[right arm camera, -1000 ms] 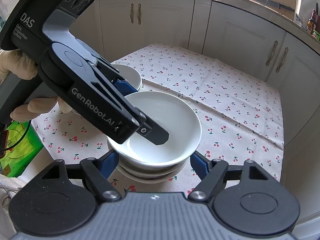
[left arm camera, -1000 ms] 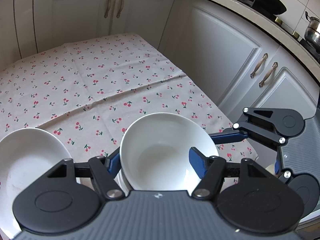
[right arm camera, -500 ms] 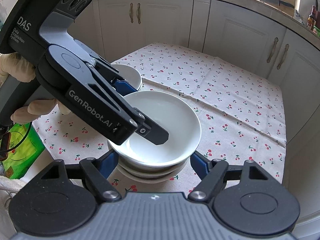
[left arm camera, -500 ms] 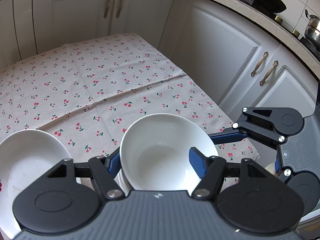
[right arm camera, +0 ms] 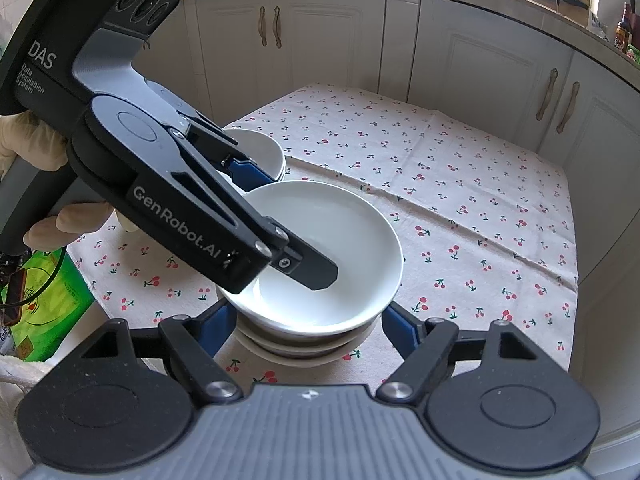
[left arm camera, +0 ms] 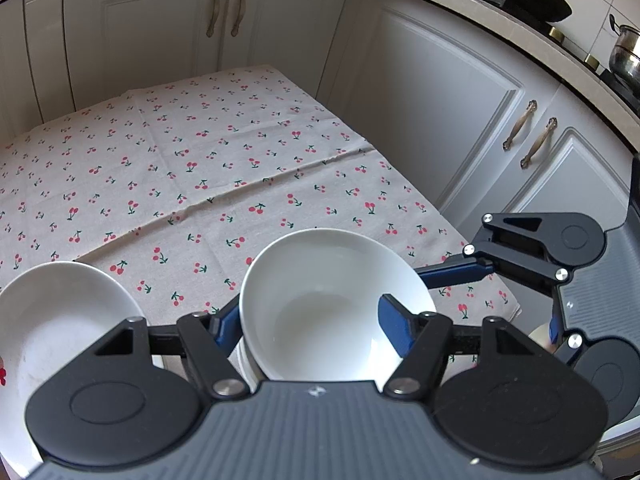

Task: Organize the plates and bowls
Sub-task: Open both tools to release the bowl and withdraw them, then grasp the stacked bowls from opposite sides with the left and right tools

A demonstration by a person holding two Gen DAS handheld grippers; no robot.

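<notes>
Left tool (left arm camera: pixel 316 322): pinching the top bowl's (left arm camera: pixel 332 300) rim.
Right tool (right arm camera: pixel 308 326): just spread wider, straddling the bowl stack (right arm camera: pixel 308 340), not pressing.

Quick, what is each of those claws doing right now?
Left gripper: closed on the top bowl, gripping its rim.
Right gripper: open, jaws just widened, either side of the bowl stack.

Your gloved left hand (right arm camera: pixel 36 148) holds the left tongs (left arm camera: pixel 310 326) angled downward, straddling a bowl (left arm camera: pixel 332 300) rim. The right tongs (right arm camera: pixel 308 330), jaws just opening, flank the bowl stack (right arm camera: pixel 304 344).
</notes>
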